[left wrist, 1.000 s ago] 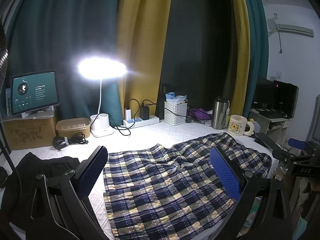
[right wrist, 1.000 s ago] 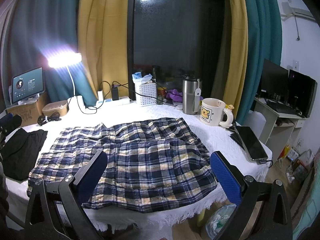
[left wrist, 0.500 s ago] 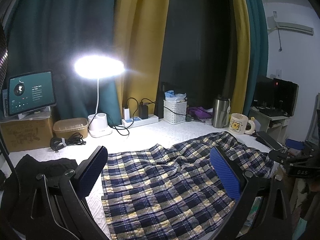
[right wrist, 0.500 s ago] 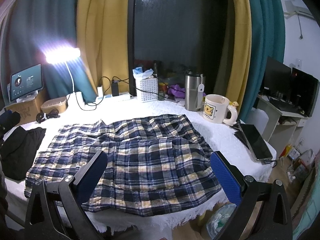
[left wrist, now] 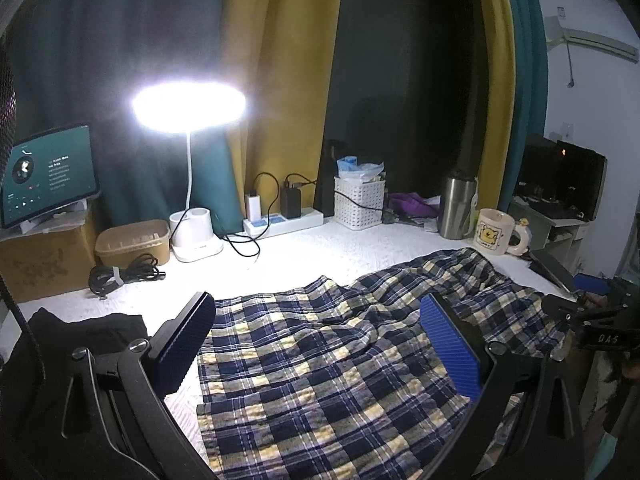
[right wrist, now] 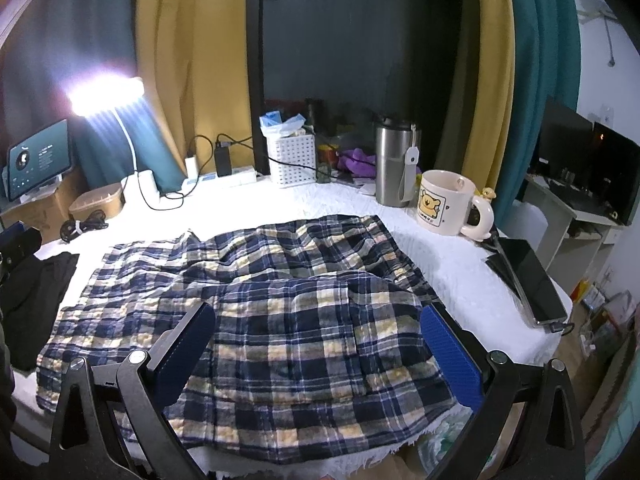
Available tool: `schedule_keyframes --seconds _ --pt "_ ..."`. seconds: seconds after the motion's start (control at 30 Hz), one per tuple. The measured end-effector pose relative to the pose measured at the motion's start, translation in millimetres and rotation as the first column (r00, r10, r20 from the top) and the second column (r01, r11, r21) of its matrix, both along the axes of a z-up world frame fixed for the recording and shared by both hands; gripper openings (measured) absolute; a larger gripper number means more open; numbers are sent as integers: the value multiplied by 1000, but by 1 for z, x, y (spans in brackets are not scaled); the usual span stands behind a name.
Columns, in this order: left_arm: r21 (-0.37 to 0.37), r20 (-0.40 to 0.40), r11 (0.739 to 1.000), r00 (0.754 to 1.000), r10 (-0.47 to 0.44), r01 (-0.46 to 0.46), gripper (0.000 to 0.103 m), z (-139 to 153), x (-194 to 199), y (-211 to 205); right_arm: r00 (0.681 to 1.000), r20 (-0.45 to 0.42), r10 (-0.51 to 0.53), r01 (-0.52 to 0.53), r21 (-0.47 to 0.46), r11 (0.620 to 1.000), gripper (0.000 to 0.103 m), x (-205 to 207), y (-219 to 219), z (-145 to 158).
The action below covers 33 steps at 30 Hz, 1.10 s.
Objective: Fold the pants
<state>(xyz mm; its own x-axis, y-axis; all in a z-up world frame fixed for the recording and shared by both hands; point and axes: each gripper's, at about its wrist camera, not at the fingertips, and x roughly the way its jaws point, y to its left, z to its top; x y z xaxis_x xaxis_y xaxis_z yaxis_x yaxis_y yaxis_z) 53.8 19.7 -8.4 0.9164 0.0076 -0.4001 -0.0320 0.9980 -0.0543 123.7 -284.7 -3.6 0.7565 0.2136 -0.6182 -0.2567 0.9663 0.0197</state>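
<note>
Left gripper (left wrist: 316, 344): jaws spread wide, blue pads holding nothing, positioned above the leg end of the plaid pants (left wrist: 340, 360). Right gripper (right wrist: 316, 352): jaws likewise spread wide and empty, positioned above the near edge of the pants (right wrist: 280, 320) at the table's front.

The pants lie spread across the white tablecloth (right wrist: 460, 280), wrinkled, with one layer doubled over the other along the middle. The near hem reaches the front edge of the table.

A black garment (right wrist: 36, 292) lies just beside the pants at the left end. A cream mug (right wrist: 444, 204) with a bear print stands near the far right corner of the pants, with a steel tumbler (right wrist: 394, 164) just behind it. A dark phone (right wrist: 528, 280) lies on the right edge of the table. Along the back: a white basket (right wrist: 292, 158), a power strip (left wrist: 284, 222), a lit desk lamp (left wrist: 188, 108), a coiled cable (left wrist: 124, 274) and a tablet (left wrist: 48, 174) on a cardboard box.
</note>
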Motion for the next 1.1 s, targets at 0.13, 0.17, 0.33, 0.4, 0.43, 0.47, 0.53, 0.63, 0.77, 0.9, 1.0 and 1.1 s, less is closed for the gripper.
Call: schedule_keyframes --seconds 0.13,0.17,0.33,0.4,0.43,0.47,0.53,0.63,0.77,0.9,1.0,1.1 --pt "-1 -27 1000 1000 6 -6 101 -4 15 3 1000 -18 2 -2 -6 1000 103 15 0 -5" --pt "-1 -36 1000 999 8 -9 101 -6 19 4 1000 -25 2 -3 -7 1000 103 21 0 -6" --pt "4 -67 1000 997 23 -23 101 -11 37 7 998 -56 10 -10 -12 1000 103 42 0 -12" --pt "8 -84 1000 996 28 -28 101 -12 44 8 998 -67 15 -16 -11 1000 103 52 1 -14" --pt "8 -92 999 995 32 -31 101 -13 48 8 997 -74 19 -20 -11 1000 103 57 1 -16" --pt "9 -101 999 994 38 -37 101 -14 52 9 997 -80 23 -24 -14 1000 103 62 2 -17" --pt "11 -115 999 992 48 -47 101 -15 59 12 996 -89 30 -31 -16 999 103 73 3 -19" --pt "18 -136 998 988 68 -66 101 -18 69 17 995 -99 33 -35 -17 999 103 90 3 -22" --pt "21 -184 994 977 109 -107 101 -28 88 32 993 -108 37 -41 -32 999 103 115 2 -25" --pt "24 -242 988 958 153 -151 101 -42 107 52 992 -120 32 -37 -44 998 103 143 -3 -27" --pt "35 -278 983 943 181 -179 101 -54 118 66 991 -133 30 -36 -44 998 103 163 -10 -30" --pt "23 -320 982 929 186 -188 101 -66 130 80 987 -157 39 -45 -35 998 103 187 -18 -35"
